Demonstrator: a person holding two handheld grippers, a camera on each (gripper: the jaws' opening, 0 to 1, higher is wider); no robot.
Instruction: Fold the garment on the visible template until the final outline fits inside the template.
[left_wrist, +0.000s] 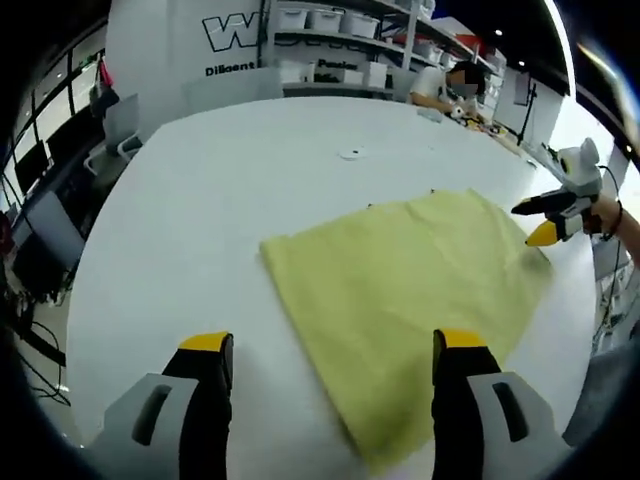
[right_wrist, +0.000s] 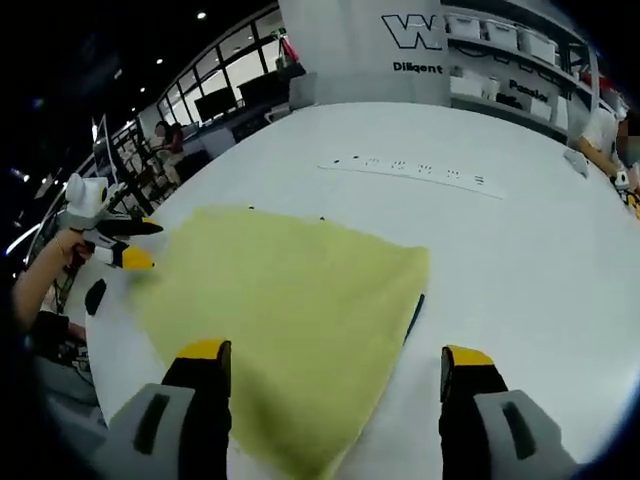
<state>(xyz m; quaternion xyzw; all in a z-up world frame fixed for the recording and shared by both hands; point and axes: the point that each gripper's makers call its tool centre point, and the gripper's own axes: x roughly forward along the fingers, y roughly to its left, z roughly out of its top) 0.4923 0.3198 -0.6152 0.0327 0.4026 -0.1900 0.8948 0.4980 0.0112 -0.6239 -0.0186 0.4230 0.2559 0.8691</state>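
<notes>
Two yellow-tipped jaws of the left tool (left_wrist: 333, 360) rise at the bottom of the left gripper view, wide apart and holding nothing. Behind them the big white tabletop (left_wrist: 200, 210) spreads out. On it the yellow garment (left_wrist: 400, 290) lies flat, right of the middle. The right tool (right_wrist: 333, 365) hangs over the cloth too, jaws wide apart and empty.
</notes>
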